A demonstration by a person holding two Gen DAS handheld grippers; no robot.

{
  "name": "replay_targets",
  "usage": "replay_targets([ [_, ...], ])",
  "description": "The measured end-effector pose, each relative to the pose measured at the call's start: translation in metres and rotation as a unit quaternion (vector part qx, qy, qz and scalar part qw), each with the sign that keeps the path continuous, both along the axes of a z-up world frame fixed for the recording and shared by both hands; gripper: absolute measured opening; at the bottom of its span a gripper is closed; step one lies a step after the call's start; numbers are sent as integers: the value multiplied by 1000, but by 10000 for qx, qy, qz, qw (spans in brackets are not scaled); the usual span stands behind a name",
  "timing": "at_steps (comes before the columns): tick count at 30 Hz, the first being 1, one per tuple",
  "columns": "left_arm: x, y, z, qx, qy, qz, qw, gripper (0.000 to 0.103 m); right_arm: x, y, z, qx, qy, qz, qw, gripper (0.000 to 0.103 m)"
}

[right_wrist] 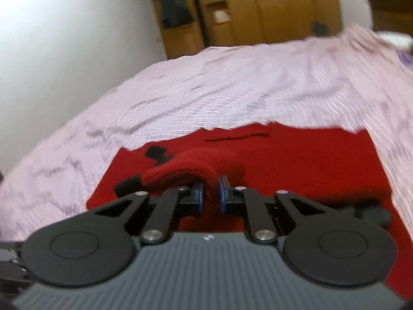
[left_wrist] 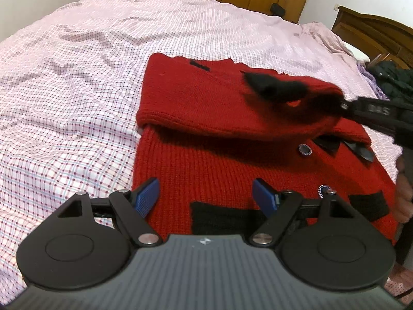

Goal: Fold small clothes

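- Red knit sweater (left_wrist: pixel 206 160): on the checked bedsheet (left_wrist: pixel 77 103); soft, thick, limp, probably light; best pinched at cuff or hem
- Right gripper (right_wrist: pixel 211 193): pinching a folded sleeve (right_wrist: pixel 191 170)
- Left gripper (left_wrist: pixel 206 199): spread, holding nothing

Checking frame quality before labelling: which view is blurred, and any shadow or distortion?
Right wrist view: motion blur smears the bedsheet and wardrobe; the tongs, shut on a sweater fold, stay sharp. Left wrist view: mostly sharp, only the lifted sleeve blurs and shadows the knit below; fisheye bends the bed edges.
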State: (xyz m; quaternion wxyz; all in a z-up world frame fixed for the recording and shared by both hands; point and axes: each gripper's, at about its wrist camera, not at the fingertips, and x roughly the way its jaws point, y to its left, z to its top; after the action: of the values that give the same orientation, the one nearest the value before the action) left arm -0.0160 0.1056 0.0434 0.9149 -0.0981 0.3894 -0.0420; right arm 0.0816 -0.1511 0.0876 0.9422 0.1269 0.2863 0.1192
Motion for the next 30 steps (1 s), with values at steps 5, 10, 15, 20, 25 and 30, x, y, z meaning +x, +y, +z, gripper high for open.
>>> replay_targets([
  [5, 2, -1, -2, 49, 33, 0, 10000, 83, -8, -30, -22, 731, 491, -225, 9959, 17],
  [10, 2, -3, -2, 99, 52, -9, 9999, 83, -17, -48, -41, 1206, 960, -465, 9870, 18],
  [15, 3, -3, -3, 131, 67, -4, 9999, 83, -31, -54, -39, 891, 903, -555, 9904, 41],
  [20, 6, -2, -1, 140, 63, 3, 9999, 83, -40, -64, -31, 656, 810, -395, 9938, 41],
  [25, 13, -3, 3, 247, 23, 19, 9997, 83, -33, -85, -15, 351, 526, -425, 9971, 49],
  [30, 21, -1, 7, 318, -22, 127, 9994, 83, -1, -106, -15, 347, 525, -686, 9957, 50],
])
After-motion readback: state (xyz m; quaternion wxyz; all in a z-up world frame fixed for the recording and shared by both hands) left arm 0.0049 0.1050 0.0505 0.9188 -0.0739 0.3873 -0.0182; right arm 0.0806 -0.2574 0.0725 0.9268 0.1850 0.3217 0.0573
